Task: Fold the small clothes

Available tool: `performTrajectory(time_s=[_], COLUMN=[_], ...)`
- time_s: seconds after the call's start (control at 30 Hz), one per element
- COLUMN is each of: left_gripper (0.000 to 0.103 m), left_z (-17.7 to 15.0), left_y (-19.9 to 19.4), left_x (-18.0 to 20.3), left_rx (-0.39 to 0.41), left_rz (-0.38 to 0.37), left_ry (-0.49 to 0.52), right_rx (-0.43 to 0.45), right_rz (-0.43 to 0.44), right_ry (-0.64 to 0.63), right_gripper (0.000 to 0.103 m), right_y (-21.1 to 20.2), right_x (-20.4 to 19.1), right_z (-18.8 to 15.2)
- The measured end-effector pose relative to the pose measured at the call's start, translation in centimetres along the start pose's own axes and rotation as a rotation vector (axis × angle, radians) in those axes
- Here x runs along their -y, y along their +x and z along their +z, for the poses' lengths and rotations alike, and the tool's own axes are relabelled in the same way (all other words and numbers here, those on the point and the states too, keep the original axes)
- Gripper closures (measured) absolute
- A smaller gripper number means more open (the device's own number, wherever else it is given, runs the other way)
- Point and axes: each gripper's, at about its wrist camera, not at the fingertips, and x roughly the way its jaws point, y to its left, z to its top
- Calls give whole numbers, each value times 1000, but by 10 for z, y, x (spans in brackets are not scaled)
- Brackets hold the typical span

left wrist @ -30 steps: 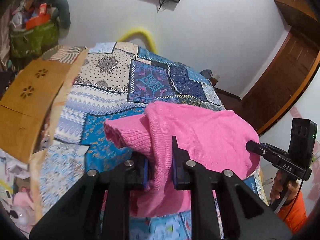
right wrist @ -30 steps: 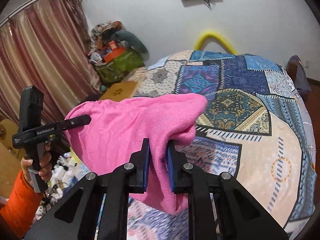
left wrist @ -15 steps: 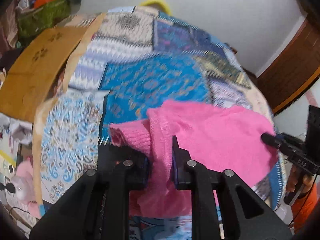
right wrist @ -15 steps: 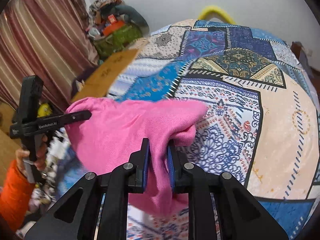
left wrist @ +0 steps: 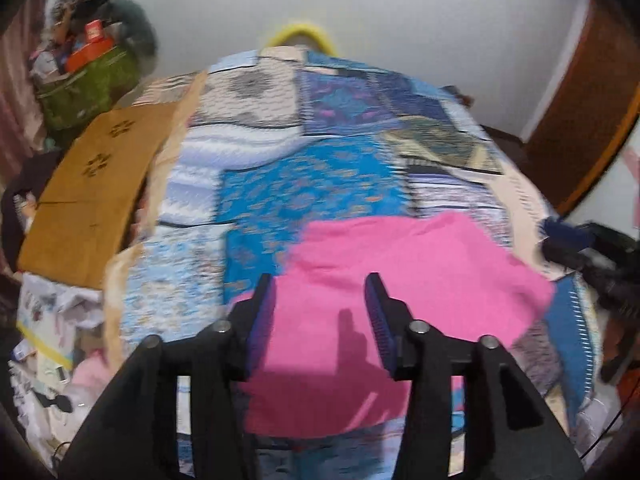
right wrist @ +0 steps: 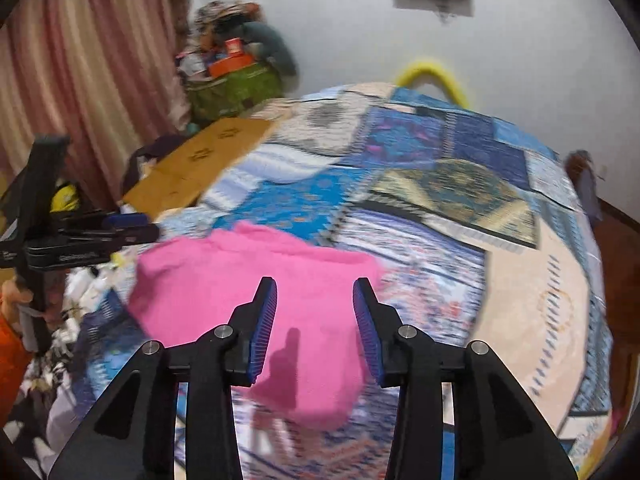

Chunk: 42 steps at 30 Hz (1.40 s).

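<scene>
Both views are motion-blurred, so the fabric detail is soft. The pink garment (left wrist: 400,276) lies on the patchwork bedspread (left wrist: 312,184), near the bed's front edge. Its folds and edges are hard to read, and its near hem is hidden behind the gripper bodies.

The left gripper (left wrist: 320,316) has just been opening. Its jaws stand parted above the cloth with nothing pinched; pink shows between the pads, but it lies below them.

The right gripper (right wrist: 314,320) has likewise just been opening, and its pads are clear of the garment (right wrist: 256,280).

In the left view the right gripper is only a dark smear at the frame edge. A hand (right wrist: 16,300) and an orange sleeve (right wrist: 10,356) are partly cut off.
</scene>
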Motion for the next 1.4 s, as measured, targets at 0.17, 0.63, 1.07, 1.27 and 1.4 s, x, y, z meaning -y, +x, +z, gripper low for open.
performTrajectory(time_s=[0.17,0.63,1.07,1.27,1.4], left_gripper=[49,43,43,43,37], left_z=[-8,-60,-48,-70,-93], left_y=[24,5,-157,-232,-263], left_x=[27,-5,46,86,107], left_rx=[-50,-29,386,584,677], left_rz=[-55,78,71,53,66], left_ry=[17,33,29,82,120], right_rx=[-63,-103,303,490,577], right_rz=[77,-22,-54,-72,-78], right_ry=[-41,87,46,-26,-42], right_gripper=[67,65,65,65,58], right_y=[31,13,-124,-186,-216], right_x=[-29,21,-33,-78,-99], right_z=[-9,-56,-18,-26,-41])
